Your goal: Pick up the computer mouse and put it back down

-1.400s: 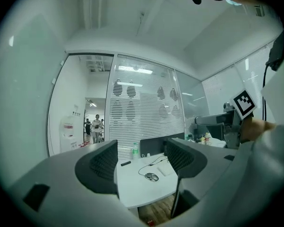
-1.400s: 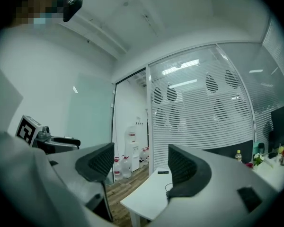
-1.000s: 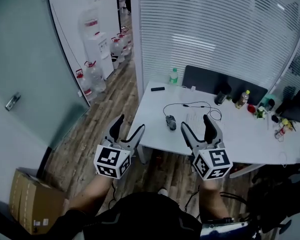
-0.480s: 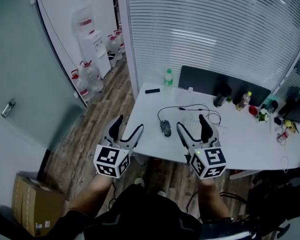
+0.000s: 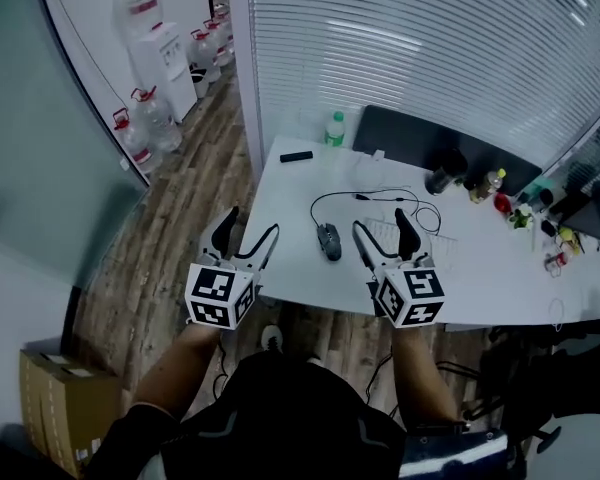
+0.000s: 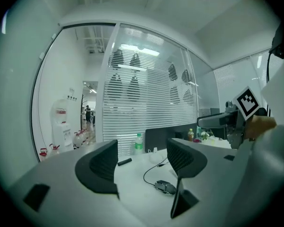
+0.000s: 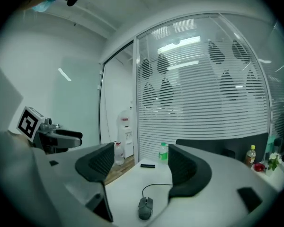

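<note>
Computer mouse (image 5: 328, 240) lies untouched mid-frame on the desk (image 5: 480, 278); bring your empty, spread right gripper (image 5: 382, 238) down onto it, left gripper (image 5: 240, 246) likewise agape.

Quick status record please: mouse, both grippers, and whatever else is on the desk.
mouse: flat on the white table, corded, no gripper touching it
left gripper: open, empty, by the table's left edge
right gripper: open, empty, just right of the mouse
far left corner: green bottle, small black bar
</note>
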`<state>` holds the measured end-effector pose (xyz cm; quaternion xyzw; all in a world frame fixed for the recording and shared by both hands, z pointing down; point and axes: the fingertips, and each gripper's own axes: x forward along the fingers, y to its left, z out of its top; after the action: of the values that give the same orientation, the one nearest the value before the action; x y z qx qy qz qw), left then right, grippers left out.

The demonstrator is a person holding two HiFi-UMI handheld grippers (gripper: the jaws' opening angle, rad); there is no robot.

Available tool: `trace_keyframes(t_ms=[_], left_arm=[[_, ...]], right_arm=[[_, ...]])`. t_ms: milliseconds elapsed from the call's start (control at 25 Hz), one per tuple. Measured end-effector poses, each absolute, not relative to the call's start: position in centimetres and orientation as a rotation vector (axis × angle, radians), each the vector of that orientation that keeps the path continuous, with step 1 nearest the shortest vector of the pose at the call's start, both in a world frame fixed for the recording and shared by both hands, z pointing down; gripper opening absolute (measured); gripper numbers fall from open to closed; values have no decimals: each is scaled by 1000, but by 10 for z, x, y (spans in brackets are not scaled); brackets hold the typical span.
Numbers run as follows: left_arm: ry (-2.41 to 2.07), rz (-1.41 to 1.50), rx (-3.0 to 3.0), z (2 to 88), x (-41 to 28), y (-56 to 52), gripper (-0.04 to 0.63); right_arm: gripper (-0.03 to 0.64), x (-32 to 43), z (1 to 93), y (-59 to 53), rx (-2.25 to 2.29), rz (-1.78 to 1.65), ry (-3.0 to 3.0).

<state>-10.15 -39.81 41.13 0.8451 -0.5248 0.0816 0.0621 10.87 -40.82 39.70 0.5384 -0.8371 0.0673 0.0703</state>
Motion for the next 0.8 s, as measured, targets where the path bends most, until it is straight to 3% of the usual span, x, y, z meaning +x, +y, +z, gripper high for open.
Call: trace_keyframes(t_ms=[800], left_arm=[[-1392,407,2447,545,-126,-471,325]], right_arm=[[354,70,552,-489,1496,428,-2306]])
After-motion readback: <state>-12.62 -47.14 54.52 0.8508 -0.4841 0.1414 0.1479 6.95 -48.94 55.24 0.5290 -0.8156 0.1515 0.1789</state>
